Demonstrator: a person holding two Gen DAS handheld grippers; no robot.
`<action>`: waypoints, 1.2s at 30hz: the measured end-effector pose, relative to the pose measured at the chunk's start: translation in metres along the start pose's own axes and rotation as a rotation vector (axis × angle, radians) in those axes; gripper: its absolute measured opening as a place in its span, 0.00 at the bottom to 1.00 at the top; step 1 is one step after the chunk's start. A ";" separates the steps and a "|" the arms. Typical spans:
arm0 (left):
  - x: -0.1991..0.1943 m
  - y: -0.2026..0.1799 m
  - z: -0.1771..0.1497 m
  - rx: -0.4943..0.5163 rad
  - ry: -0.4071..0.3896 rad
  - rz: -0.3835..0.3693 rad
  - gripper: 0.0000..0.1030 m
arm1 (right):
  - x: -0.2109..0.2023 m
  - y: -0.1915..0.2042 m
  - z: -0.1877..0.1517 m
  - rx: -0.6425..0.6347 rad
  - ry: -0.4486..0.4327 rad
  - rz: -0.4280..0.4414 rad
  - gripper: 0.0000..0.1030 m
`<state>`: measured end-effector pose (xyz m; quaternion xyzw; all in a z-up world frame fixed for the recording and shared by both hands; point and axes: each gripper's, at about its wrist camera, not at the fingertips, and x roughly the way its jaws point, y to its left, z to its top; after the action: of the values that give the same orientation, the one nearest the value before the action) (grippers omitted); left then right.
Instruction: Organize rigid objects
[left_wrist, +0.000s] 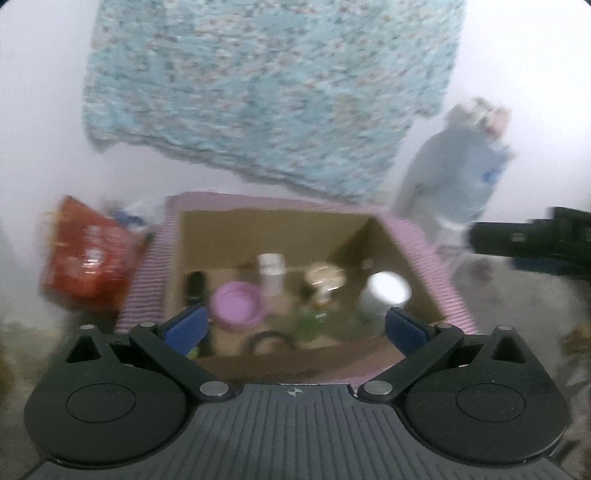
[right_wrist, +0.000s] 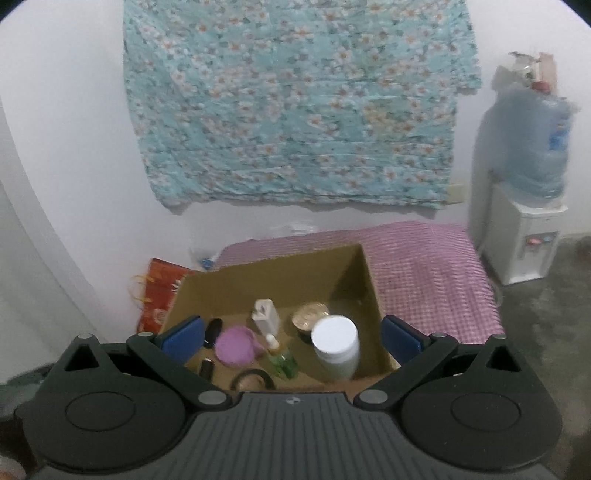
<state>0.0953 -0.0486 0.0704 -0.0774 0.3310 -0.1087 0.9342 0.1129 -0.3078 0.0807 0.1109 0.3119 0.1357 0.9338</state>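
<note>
Right wrist view: both tools, left (left_wrist: 294, 325) and right (right_wrist: 291, 334), gape empty above the cardboard box (right_wrist: 258, 280)

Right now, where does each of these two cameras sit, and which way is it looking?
Left wrist: on the left gripper, looking down along its open blue fingers into the box; the right gripper shows at the right edge.
Right wrist: on the right gripper, fingers open, looking into the box from slightly further back; only its own fingers show.
Shared: box, white jar, purple bowl, floral cloth, water dispenser.
</note>
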 end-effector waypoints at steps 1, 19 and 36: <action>0.002 -0.001 0.001 -0.005 -0.009 -0.024 1.00 | 0.006 -0.004 0.005 0.006 0.010 0.020 0.99; 0.044 -0.023 0.005 0.187 0.036 -0.002 0.78 | 0.122 0.017 0.027 -0.106 0.274 0.263 0.50; 0.115 -0.033 0.012 0.224 0.196 -0.066 0.31 | 0.186 0.023 0.020 -0.243 0.490 0.207 0.14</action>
<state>0.1850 -0.1089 0.0179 0.0275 0.4037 -0.1825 0.8961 0.2639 -0.2288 -0.0002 -0.0064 0.4968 0.2895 0.8182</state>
